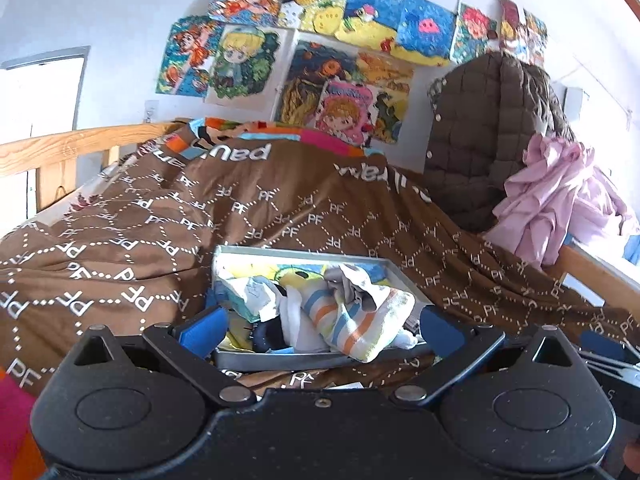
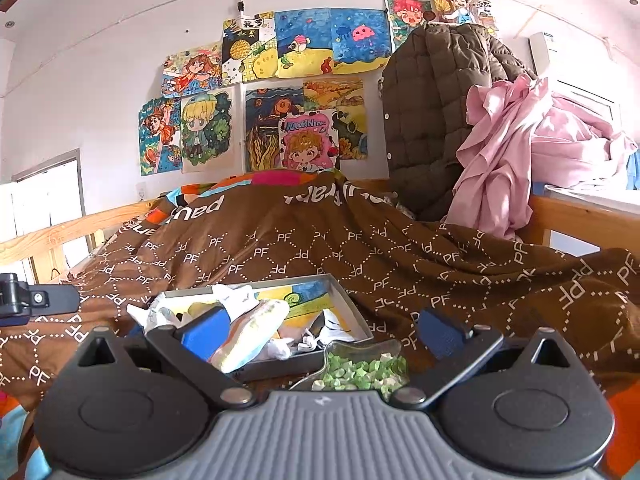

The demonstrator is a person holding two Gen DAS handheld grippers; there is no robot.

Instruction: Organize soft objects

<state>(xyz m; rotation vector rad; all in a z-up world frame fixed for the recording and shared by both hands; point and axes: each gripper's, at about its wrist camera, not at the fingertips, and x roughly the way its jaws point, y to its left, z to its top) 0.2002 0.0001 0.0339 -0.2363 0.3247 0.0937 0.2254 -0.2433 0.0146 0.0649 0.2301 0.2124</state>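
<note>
Brown quilt (image 1: 280,216) covered bed; metal tray (image 1: 312,254) of socks (image 1: 360,320) lay on it. Left hand-held gripper (image 1: 320,330) and right hand-held gripper (image 2: 320,330) both released, grasping nothing.

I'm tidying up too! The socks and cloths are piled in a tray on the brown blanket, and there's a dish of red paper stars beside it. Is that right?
Nearly. The dish beside the tray holds green paper stars, not red; the right wrist view shows them. The socks and cloths are indeed piled in the tray on the brown blanket.
</note>
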